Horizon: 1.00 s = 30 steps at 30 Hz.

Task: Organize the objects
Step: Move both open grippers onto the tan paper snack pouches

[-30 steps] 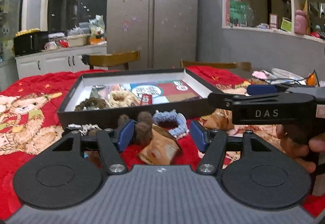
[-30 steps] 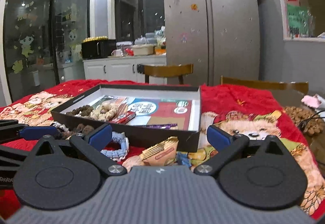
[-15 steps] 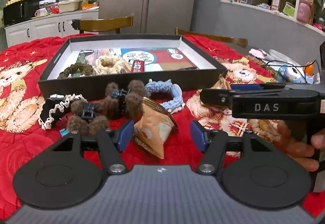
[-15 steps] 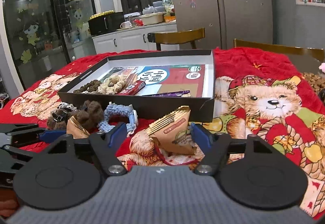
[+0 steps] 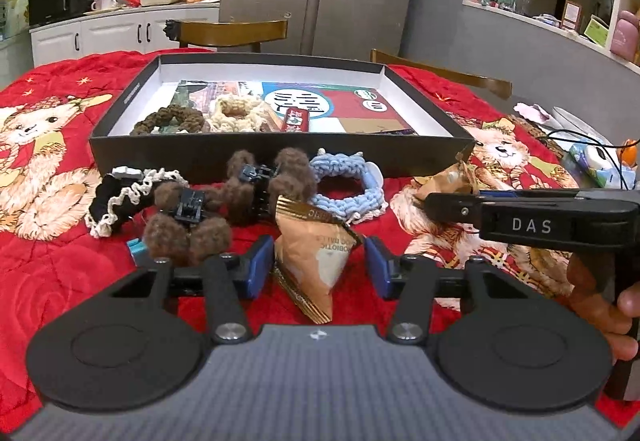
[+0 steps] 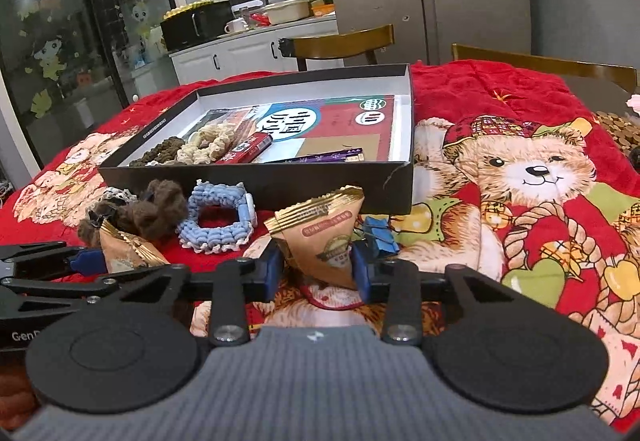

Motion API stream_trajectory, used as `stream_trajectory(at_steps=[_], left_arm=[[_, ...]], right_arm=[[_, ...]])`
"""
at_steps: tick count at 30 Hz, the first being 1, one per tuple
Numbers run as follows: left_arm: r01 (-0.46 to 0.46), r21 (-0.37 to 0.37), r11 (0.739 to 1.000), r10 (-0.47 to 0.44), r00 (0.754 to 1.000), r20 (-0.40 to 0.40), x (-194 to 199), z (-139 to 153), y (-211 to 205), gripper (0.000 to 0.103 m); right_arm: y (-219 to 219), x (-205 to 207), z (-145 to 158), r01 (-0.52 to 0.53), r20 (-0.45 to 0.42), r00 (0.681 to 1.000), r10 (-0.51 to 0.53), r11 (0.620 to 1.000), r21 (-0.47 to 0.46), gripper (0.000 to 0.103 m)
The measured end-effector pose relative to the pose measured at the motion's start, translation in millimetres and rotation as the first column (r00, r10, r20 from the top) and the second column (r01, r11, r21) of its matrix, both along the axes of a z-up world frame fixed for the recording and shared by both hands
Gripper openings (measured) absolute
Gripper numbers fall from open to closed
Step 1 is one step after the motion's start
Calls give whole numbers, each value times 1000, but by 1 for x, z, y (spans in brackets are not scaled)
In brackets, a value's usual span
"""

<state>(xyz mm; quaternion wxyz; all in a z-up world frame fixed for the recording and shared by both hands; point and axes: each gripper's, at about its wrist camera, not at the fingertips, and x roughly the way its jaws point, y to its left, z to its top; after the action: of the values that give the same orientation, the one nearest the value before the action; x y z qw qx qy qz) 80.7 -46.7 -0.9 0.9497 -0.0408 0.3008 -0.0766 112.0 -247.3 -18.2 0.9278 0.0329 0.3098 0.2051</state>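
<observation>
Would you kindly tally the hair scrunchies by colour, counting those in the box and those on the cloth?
Black-and-white scrunchie: 1
Light blue scrunchie: 1
Dark brown scrunchie: 1
Cream scrunchie: 1
Total: 4

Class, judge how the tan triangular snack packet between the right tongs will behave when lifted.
The tan triangular snack packet is probably light and puffy. Its creased foil may dent where the right tongs, just closing, pinch it. The glossy film could slip.

packet text blurred, clip half-hidden
</observation>
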Motion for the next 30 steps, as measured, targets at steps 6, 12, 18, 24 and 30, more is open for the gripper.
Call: stream_trajectory(at_steps=[6,12,18,24,30], left_arm=[[-19,12,1000,18,1000,5,-1,1,0,56],[-26,6,1000,26,999,23,-4,2,1,55],[-46,2,999,45,997,68,-12,5,3,53],[-49,12,999,48,995,91,-15,7,2,52],[-55,19,998,53,992,111,-19,9,1,52]], right_arm=[[-1,-2,1,3,11,1000,-3,1000,-3,38],[-2,-5,4,2,33,999,-2,1000,0,37],[-2,-9,6,2,58,998,-2,1000,6,36],[-1,-15,10,-4,100,995,2,1000,15,36],[-3,-20,13,-24,136,991,18,999,40,36]])
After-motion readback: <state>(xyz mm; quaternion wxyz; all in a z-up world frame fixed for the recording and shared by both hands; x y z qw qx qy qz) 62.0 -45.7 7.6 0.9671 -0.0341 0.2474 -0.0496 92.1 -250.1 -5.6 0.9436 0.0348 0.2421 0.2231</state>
